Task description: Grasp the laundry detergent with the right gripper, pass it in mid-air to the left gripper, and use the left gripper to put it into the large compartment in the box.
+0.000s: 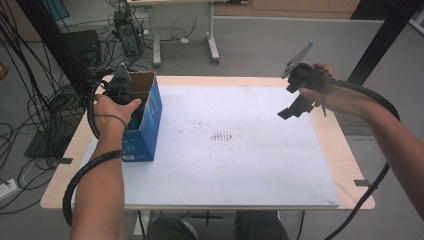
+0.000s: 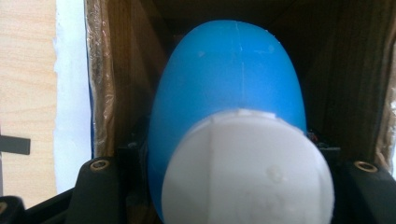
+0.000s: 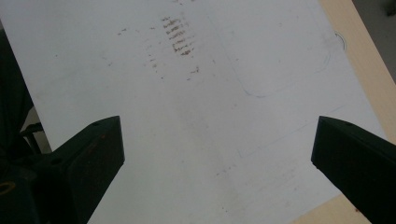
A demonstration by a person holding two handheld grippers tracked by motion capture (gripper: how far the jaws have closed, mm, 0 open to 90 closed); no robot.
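Note:
A blue bottle (image 2: 229,74) with a white cap (image 2: 247,186) lies between the jaws of my left gripper (image 2: 232,165), which is shut on it. The bottle's far end points into an open blue cardboard box (image 1: 150,117) that stands at the table's left side. In the high view the left hand (image 1: 116,107) holds that gripper down in the box's open top, so its fingertips are hidden. My right gripper (image 3: 217,149) is open with nothing between its jaws. It hangs above the white board (image 1: 235,150) near the far right corner, where the right hand (image 1: 320,87) holds it.
The white board (image 3: 196,93) covers most of the wooden table (image 1: 345,145) and bears a patch of brown smudges (image 1: 222,136) at its middle. Cables and equipment (image 1: 125,30) lie on the floor behind and left of the table. A black post (image 1: 380,40) stands at the far right.

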